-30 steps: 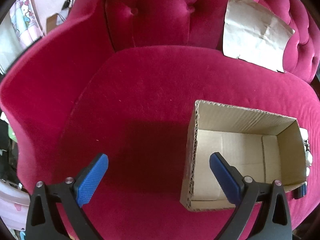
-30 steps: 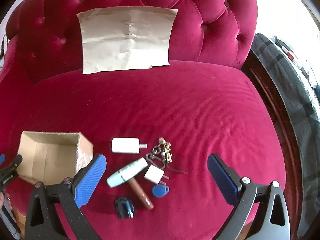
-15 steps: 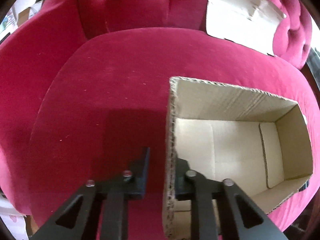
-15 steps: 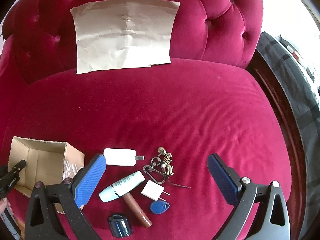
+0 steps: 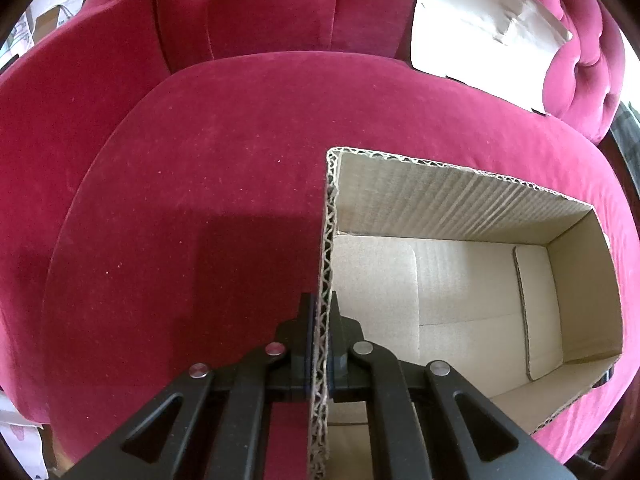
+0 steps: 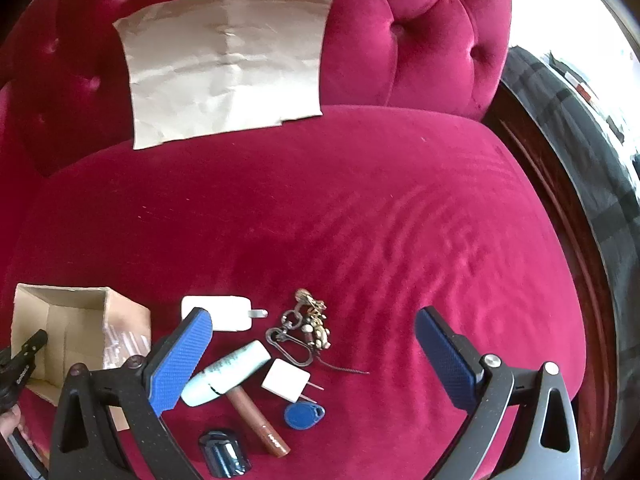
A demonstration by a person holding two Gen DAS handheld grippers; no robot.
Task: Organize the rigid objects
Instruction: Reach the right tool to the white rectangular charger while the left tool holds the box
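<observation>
An open cardboard box [image 5: 460, 200] [image 6: 120, 316] stands on the red velvet seat, nothing inside it. My left gripper [image 5: 322, 312] is shut on the box's left wall, one pad on each side of the corrugated edge. In the right wrist view my right gripper [image 6: 312, 356] hangs open above a cluster of small items: a white charger [image 6: 224, 312], a pale green tube [image 6: 228, 372], a white plug [image 6: 285, 380], a blue key fob [image 6: 304, 416], a brown stick [image 6: 256, 420], a dark blue cap [image 6: 224, 456] and a metal keyring [image 6: 308, 328]. The left gripper's tip [image 6: 28, 352] shows at the box's near edge.
A creased sheet of brown paper [image 6: 228, 64] [image 5: 480, 28] leans on the tufted backrest [image 6: 420, 32]. A dark wooden frame and grey plaid cloth [image 6: 580, 152] lie past the seat's right edge. Bare red cushion [image 6: 340, 208] spreads behind the items.
My left gripper went from wide open beside the box to shut on its left wall. The right gripper shifted a little lower and nearer over the small items, still open.
</observation>
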